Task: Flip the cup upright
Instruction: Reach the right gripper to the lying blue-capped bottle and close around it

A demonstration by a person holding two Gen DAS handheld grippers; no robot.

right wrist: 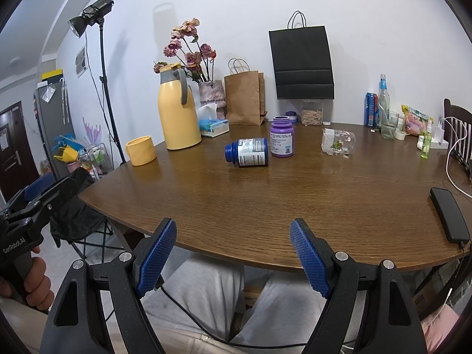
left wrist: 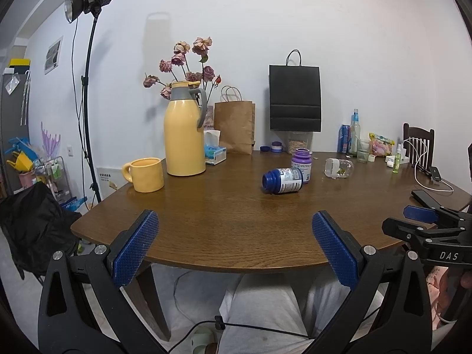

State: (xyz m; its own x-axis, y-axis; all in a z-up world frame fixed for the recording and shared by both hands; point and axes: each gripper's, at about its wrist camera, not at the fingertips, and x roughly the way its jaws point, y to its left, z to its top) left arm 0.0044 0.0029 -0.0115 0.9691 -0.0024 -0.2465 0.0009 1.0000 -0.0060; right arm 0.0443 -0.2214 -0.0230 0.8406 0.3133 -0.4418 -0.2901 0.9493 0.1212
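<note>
A yellow mug [left wrist: 146, 174] with a handle stands upright on the wooden table [left wrist: 236, 230] at the left, next to a tall yellow thermos jug [left wrist: 183, 129]; it also shows in the right wrist view [right wrist: 141, 150]. A clear glass cup [left wrist: 339, 168] lies on its side at the right middle of the table, also in the right wrist view [right wrist: 338, 142]. My left gripper [left wrist: 234, 230] is open and empty at the table's near edge. My right gripper [right wrist: 233, 242] is open and empty at the near edge too.
A blue bottle [right wrist: 247, 155] lies on its side mid-table beside an upright purple bottle [right wrist: 282, 137]. Paper bags [right wrist: 244, 97], a tissue box, flowers, bottles and a glass line the back. A black phone [right wrist: 449, 214] with cable lies at the right edge.
</note>
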